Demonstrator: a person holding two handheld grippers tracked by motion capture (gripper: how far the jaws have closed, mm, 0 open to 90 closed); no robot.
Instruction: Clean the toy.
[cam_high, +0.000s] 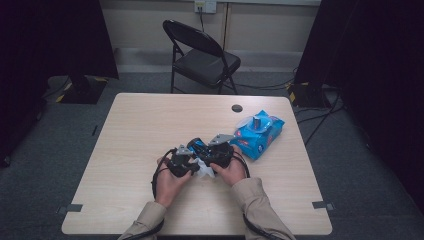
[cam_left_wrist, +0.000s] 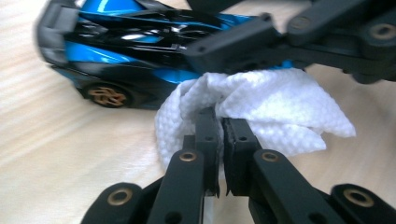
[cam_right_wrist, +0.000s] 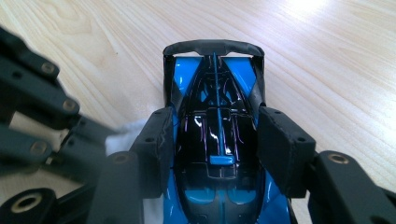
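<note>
The right gripper is clamped across the body of a glossy blue-and-black toy sports car; in the right gripper view its two black jaws press against the car's flanks, with the car's dark rear wing at 12 o'clock. The left gripper has its jaws closed together on a crumpled white textured paper wipe, which bulges out past the jaw tips toward 12 o'clock and 3 o'clock. In the left gripper view the wipe lies against the side of the car, just beside a wheel with a bronze-coloured rim at 10 o'clock. In the high view both grippers meet near the centre of the light wood-grain table, slightly toward its near edge, the left gripper at 9 o'clock of the car. A blue soft plastic pack of wipes lies at 2 o'clock from the grippers, near them. A black folding chair stands beyond the table's far edge at 12 o'clock.
</note>
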